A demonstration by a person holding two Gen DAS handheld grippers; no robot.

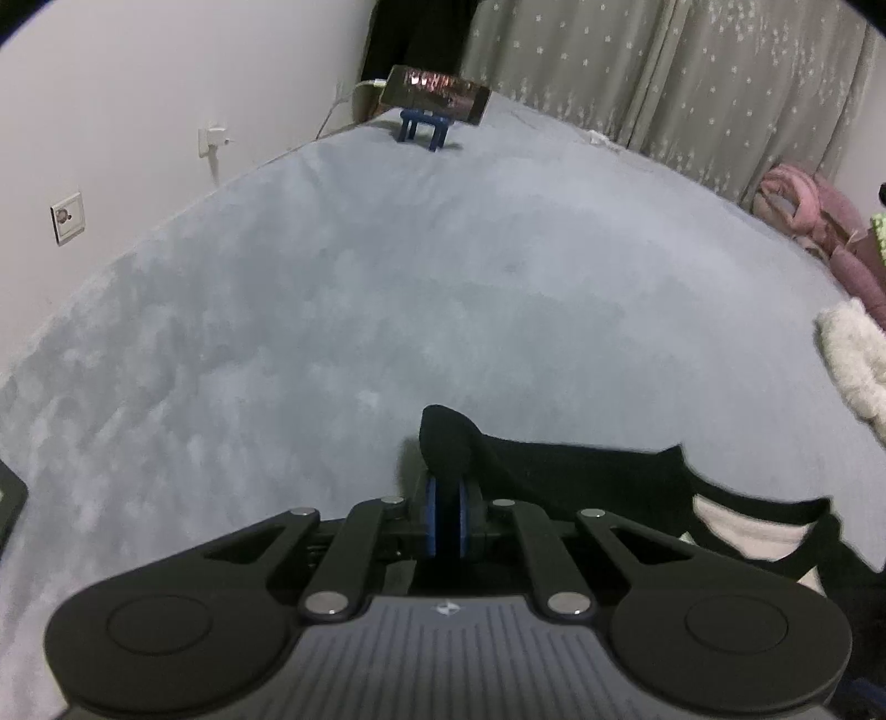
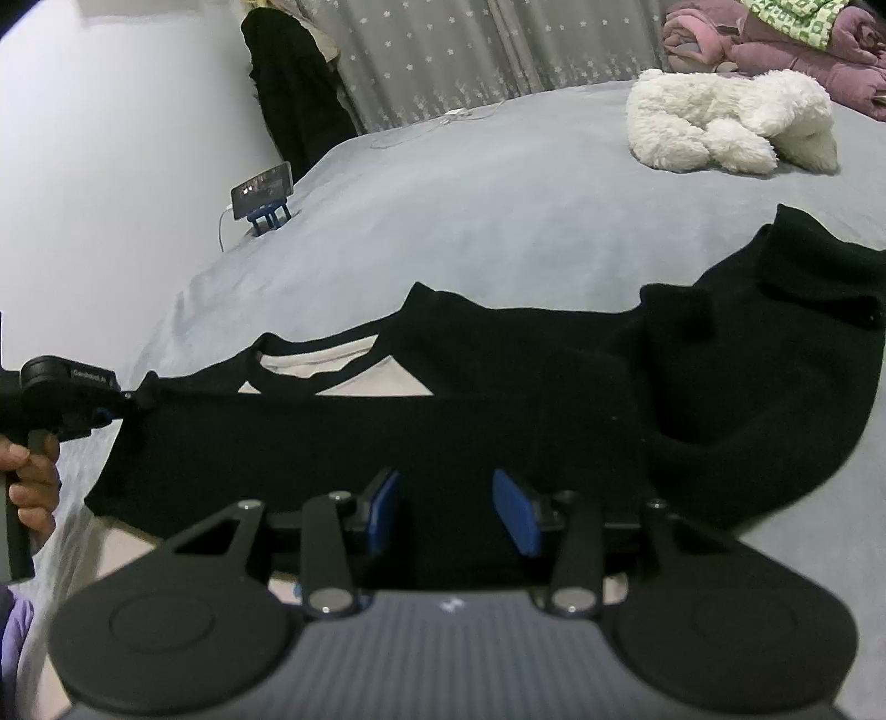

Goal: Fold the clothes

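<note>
One black garment lies spread across the near part of a grey-blue bed, with a pale inner layer showing at its neckline. One white fluffy item sits on the far right of the bed, with one pink bedding pile behind it. One phone stands on a blue stand at the far left edge of the bed, by the wall. Two wall sockets are visible on the left wall. A starred curtain hangs along the far side.

Two hand-held grippers in play. Left hand-held gripper: blue pads together, clamped on a fold of the black garment at its left edge; the fabric bunches up just past the fingertips. In the right wrist view the same unit sits at the far left, held by a hand.

Right hand-held gripper: blue pads apart, about a third open, over the near hem of the garment. The black fabric lies between and under the pads; no pad contact can be made out.
</note>
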